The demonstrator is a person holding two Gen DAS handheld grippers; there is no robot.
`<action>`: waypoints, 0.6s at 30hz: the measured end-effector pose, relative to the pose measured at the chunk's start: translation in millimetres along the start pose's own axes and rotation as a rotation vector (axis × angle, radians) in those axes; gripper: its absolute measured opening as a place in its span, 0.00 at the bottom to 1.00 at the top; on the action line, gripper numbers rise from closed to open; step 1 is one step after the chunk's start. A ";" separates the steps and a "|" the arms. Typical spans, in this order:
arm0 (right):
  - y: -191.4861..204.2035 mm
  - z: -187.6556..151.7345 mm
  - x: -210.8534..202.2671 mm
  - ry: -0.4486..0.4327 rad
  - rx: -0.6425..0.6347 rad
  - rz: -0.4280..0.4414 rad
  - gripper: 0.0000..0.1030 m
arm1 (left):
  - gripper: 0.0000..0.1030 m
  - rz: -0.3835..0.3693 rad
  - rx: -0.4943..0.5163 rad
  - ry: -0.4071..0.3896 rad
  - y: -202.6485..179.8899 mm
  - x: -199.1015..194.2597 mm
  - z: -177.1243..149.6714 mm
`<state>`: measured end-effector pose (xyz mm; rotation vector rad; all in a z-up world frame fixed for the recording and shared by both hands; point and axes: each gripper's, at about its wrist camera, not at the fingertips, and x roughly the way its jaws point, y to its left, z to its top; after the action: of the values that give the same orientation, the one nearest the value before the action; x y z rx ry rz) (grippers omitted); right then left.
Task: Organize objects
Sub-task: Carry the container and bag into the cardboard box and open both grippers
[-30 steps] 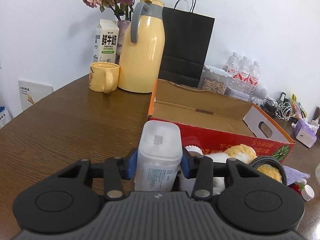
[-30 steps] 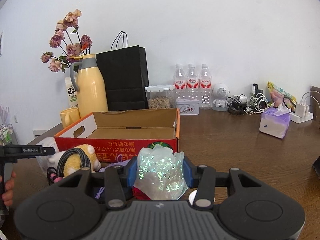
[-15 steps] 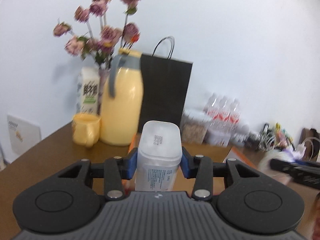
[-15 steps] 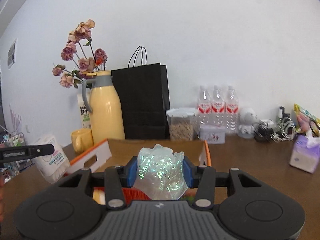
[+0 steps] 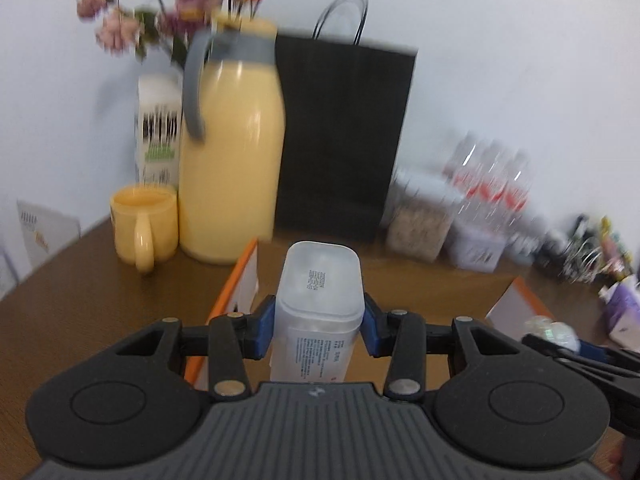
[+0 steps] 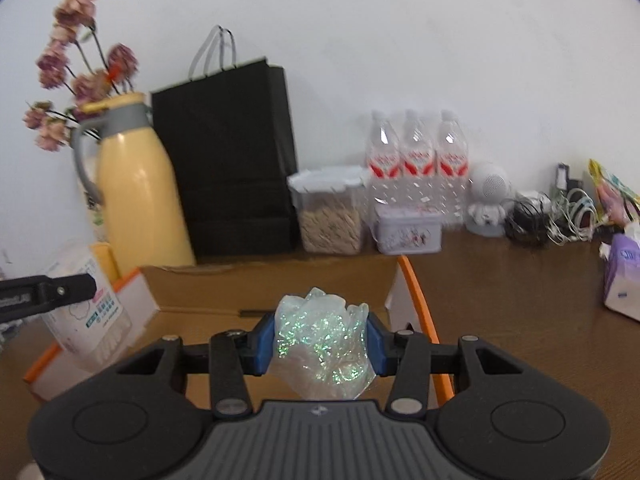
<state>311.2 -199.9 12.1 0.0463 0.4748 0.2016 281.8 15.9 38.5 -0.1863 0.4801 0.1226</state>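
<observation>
The tub (image 5: 320, 304) is frosted plastic; the wrap (image 6: 322, 346) is crinkled, iridescent film. The jug (image 5: 232, 160) is glossy, the bag (image 5: 340, 136) matt paper, the table (image 5: 100, 280) smooth wood.

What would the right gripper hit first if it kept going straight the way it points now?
Probably the inner far wall of the open cardboard box, or its floor; the right gripper, clamped on the glittery bundle, aims slightly down into it. Depth is uncertain.

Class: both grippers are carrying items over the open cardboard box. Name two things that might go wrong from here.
1. The right gripper pinches a soft glittery bag; it may slip or crush.
2. Both loads converge over the cardboard box: the left gripper with its white plastic container may bump the right one.
</observation>
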 end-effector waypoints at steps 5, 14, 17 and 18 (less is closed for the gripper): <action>3.8 -4.7 8.4 0.043 -0.019 0.012 0.45 | 0.42 0.007 0.025 0.059 -1.6 11.9 -10.8; 4.3 -5.9 2.1 0.022 -0.020 0.019 0.84 | 0.99 -0.006 0.033 -0.056 -3.5 -13.9 -14.6; 4.1 -5.4 -5.4 -0.015 -0.018 0.032 0.98 | 1.00 -0.009 0.043 -0.125 -6.6 -26.5 -14.9; 3.5 -5.1 -7.3 -0.024 -0.015 0.034 1.00 | 1.00 -0.016 0.039 -0.139 -6.9 -29.3 -14.2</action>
<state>301.9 -197.9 11.2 0.0424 0.4484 0.2378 250.8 4.2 40.9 -0.1423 0.3423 0.1095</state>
